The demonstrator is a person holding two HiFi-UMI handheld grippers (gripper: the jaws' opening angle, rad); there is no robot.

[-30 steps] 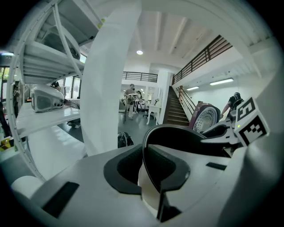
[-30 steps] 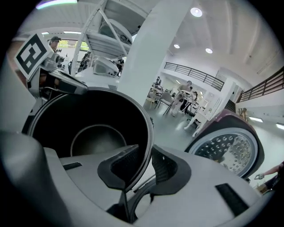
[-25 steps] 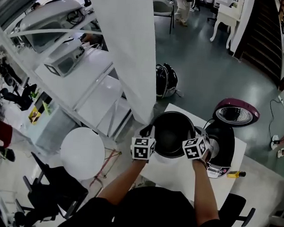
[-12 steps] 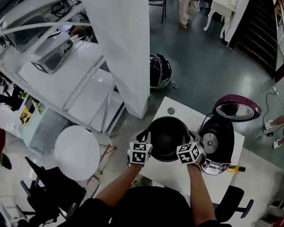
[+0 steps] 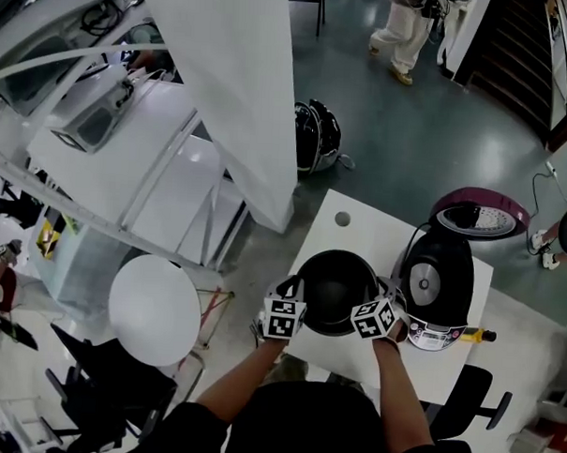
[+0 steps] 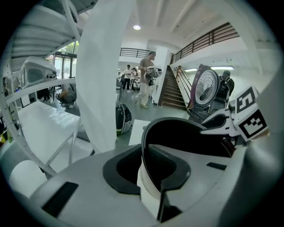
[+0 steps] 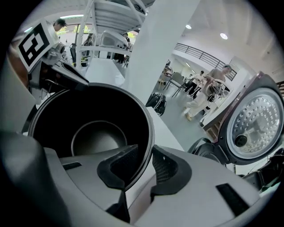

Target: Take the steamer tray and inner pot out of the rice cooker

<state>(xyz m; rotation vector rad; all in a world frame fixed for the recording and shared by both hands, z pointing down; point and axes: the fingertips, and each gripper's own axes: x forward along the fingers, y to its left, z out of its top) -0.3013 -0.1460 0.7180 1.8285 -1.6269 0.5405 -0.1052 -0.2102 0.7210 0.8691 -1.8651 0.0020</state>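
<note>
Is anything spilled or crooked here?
Nothing stands out. The left claw and right claw hold the empty inner pot by its rim, nothing spilled; the rice cooker stands upright, lid open.

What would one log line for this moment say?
left gripper: shut on inner pot rim | right gripper: shut on opposite rim | pot: outside rice cooker, over table

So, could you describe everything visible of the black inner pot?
The inner pot is a round, deep bowl, black and matte inside, with a thin rim and a flat bottom, empty. It is upright, out of the rice cooker, over the white table. The left gripper and right gripper pinch its rim on either side.
</note>
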